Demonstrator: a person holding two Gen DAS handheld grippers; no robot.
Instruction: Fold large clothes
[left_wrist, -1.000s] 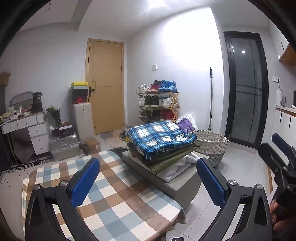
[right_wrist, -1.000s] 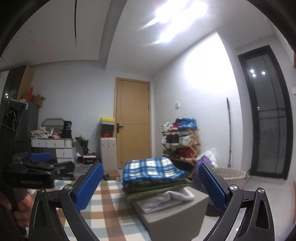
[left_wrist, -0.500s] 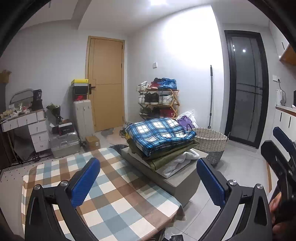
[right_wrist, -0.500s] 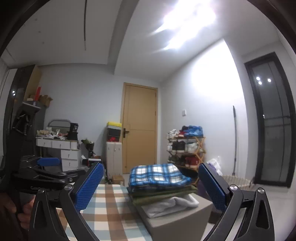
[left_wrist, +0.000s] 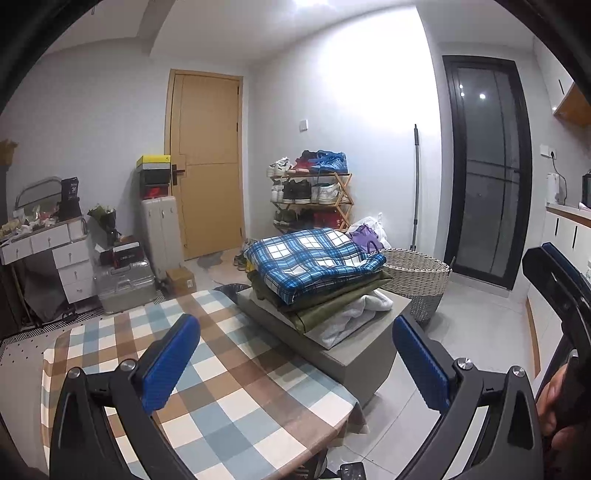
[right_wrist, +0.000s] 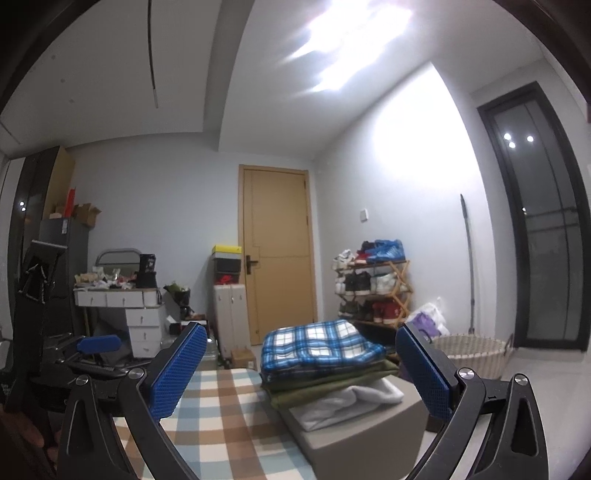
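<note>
Nearest to me, the left gripper (left_wrist: 295, 363) hangs over the checked tabletop (left_wrist: 236, 387), its blue fingers (left_wrist: 170, 363) spread wide with nothing between them. The right gripper (right_wrist: 299, 373) sits level beside it, fingers (right_wrist: 177, 373) equally spread and empty; seen from the left one, it lies out at three o'clock. The tabletop carries no garment.

Just past the tabletop's far right corner, at about one o'clock from the left fingers and twelve o'clock from the right, a grey box (left_wrist: 354, 350) carries the stack of folded clothes (left_wrist: 317, 280): blue plaid on top, olive beneath, white at the bottom. The stack's long side runs roughly from ten o'clock to four o'clock in the left view. I judge the right gripper faces it more squarely, though which is closer I cannot tell.

Behind the box, near two o'clock, stands a woven basket (left_wrist: 417, 277) on the floor; I cannot see what it holds.
</note>
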